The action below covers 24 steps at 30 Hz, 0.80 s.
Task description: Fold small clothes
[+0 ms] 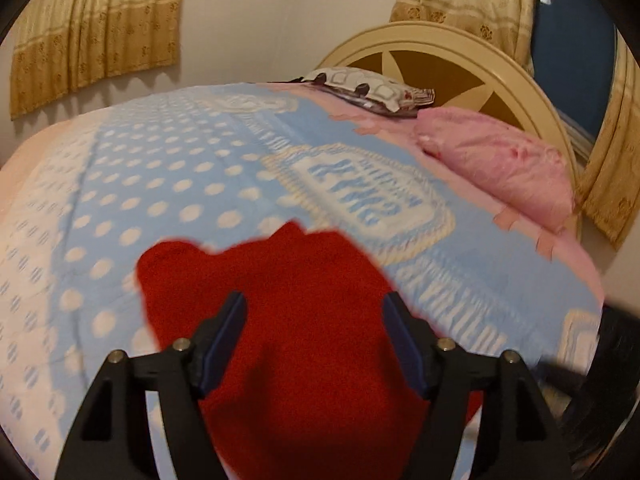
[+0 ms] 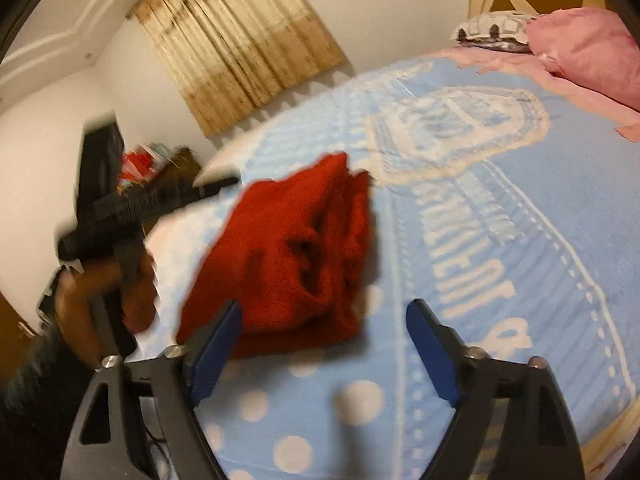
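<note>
Now the folded red garment (image 2: 296, 256) lies on the blue blanket (image 2: 520, 280); left gripper (image 1: 316, 304) and right gripper (image 2: 324, 308), at six o'clock, gape empty, apparently letting the fold settle.

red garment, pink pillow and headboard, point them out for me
red garment (image 2: 288, 256), right wrist view, middle of the folded pile
pink pillow (image 1: 500, 160), left wrist view, its top face
headboard (image 1: 452, 44), left wrist view, curved cream rim

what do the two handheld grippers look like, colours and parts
Both match. The left gripper and right gripper have matte black plastic arms with triangular cut-outs, round silver pins at the joints, and flat dark blue pads lining the inner faces of the fingers. In the right wrist view the left gripper's body is a blurred, ribbed black block. No cable is clearly visible; the sleeve looks dark but is too blurred to describe.
</note>
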### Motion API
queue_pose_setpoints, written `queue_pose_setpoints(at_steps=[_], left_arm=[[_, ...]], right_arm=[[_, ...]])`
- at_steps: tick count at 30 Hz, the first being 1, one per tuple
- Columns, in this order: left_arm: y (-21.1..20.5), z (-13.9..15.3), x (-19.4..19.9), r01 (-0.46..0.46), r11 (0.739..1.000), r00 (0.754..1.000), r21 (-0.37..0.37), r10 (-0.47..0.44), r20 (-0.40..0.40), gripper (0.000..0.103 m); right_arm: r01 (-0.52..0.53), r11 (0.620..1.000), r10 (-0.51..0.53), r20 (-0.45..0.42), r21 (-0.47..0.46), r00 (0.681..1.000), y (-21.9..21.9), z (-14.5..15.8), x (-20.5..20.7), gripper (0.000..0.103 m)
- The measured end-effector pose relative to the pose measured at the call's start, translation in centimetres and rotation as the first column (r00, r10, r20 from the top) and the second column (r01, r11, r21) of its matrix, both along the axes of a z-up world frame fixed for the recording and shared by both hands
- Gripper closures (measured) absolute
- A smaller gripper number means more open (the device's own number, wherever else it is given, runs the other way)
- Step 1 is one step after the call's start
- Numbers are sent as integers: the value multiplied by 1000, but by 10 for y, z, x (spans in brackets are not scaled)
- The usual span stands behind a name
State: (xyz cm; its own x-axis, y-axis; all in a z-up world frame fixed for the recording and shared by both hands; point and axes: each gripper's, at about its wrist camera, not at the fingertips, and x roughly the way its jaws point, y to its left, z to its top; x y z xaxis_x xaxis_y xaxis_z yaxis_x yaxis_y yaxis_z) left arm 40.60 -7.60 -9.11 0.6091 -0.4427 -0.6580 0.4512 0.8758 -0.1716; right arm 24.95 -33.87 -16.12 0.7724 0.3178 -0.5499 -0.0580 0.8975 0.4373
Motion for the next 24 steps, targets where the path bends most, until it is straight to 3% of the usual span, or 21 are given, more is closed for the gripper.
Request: queue_pose_setpoints(at_steps=[2, 6, 8, 10, 13, 17, 18, 24], left_arm=[[9, -10, -10, -28, 999, 1000, 25, 28, -4, 28], [28, -30, -23, -69, 998, 996, 1, 69, -49, 28], [33, -37, -26, -81, 997, 994, -11, 80, -68, 28], [32, -43, -27, -78, 997, 993, -22, 76, -90, 28], [30, -44, -33, -71, 997, 994, -15, 70, -82, 28], [26, -45, -37, -57, 998, 995, 2, 57, -77, 21], [26, -46, -37, -53, 999, 996, 7, 53, -78, 21], [24, -52, -40, -51, 998, 996, 21, 52, -76, 17]], right_arm=[[-9, 1000, 8, -6, -26, 1000, 7, 7, 6, 18], [-32, 998, 32, -8, -51, 999, 16, 15, 23, 21], [-63, 996, 60, -39, -58, 997, 22, 13, 36, 33], [-96, 994, 90, -101, -55, 991, 27, 5, 49, 70], [-106, 993, 97, -144, -57, 985, 30, -3, 55, 84], [-66, 992, 51, -137, -104, 989, 24, 1, 47, 90], [-53, 992, 35, -146, -118, 989, 21, -2, 47, 96], [-57, 992, 35, -192, -110, 981, 10, -20, 53, 96]])
